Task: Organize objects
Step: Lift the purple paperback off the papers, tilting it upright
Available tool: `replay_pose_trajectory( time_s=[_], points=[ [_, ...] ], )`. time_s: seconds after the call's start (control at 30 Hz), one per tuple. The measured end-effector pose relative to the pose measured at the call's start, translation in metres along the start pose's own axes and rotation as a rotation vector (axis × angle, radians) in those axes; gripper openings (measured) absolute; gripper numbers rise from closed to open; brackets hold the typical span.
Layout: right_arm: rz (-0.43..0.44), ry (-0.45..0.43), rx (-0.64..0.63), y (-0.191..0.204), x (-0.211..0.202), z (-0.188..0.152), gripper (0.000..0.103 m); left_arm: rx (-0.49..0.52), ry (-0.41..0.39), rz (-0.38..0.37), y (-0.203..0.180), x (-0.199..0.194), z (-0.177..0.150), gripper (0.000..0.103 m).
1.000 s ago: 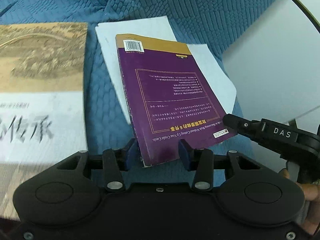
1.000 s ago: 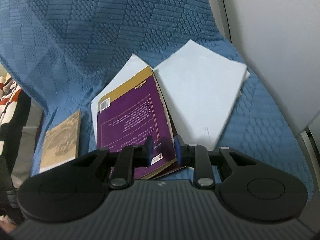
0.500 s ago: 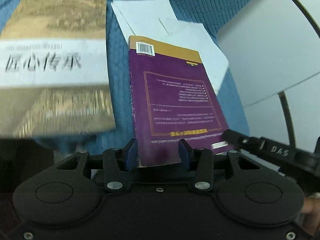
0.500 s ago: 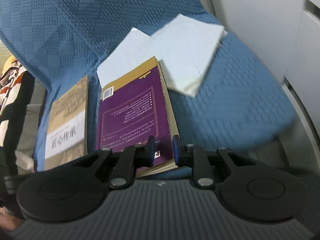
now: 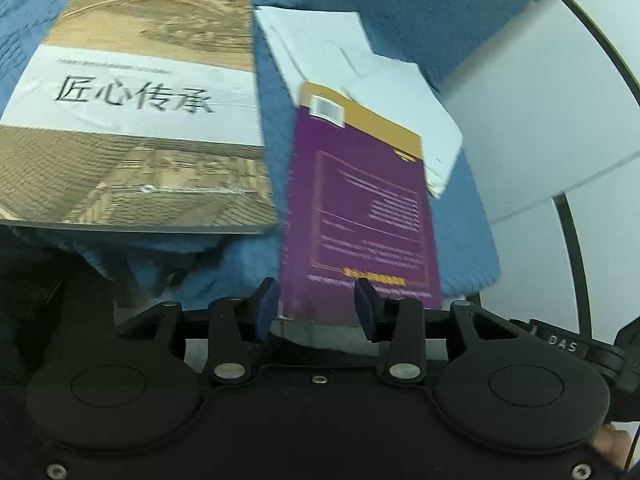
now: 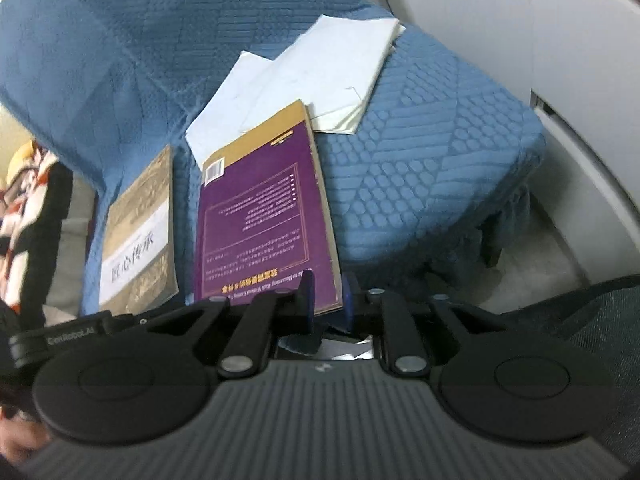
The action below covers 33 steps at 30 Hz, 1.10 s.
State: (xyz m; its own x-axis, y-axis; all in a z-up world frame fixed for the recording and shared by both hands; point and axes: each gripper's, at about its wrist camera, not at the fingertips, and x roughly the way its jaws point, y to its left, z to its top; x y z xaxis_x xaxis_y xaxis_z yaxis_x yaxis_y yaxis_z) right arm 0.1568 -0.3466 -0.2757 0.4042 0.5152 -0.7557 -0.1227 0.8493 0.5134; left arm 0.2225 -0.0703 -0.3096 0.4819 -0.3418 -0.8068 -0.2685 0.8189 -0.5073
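Both grippers have drawn the purple book [image 6: 264,216] off the white papers [image 6: 320,76] toward the seat's front edge. The right gripper [image 6: 326,300] clamps its corner; the left gripper [image 5: 316,308] is opening around its near edge, pads not pressing. It now lies beside the tan book [image 5: 136,112], ready for stacking.

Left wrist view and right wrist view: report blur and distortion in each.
Left wrist view: motion blur smears the purple book text; the tan book title stays legible; fisheye bends the edges. Right wrist view: sharper centre, blurred left margin, curved walls.
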Motion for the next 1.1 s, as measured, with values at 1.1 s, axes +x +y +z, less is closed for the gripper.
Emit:
replay_pose_trajectory(
  time_s=[1.1],
  points=[
    [0.346, 0.144, 0.286, -0.048, 0.056, 0.001, 0.02, -0.408, 0.121, -0.228, 0.073, 0.043, -0.025, 0.029]
  ],
)
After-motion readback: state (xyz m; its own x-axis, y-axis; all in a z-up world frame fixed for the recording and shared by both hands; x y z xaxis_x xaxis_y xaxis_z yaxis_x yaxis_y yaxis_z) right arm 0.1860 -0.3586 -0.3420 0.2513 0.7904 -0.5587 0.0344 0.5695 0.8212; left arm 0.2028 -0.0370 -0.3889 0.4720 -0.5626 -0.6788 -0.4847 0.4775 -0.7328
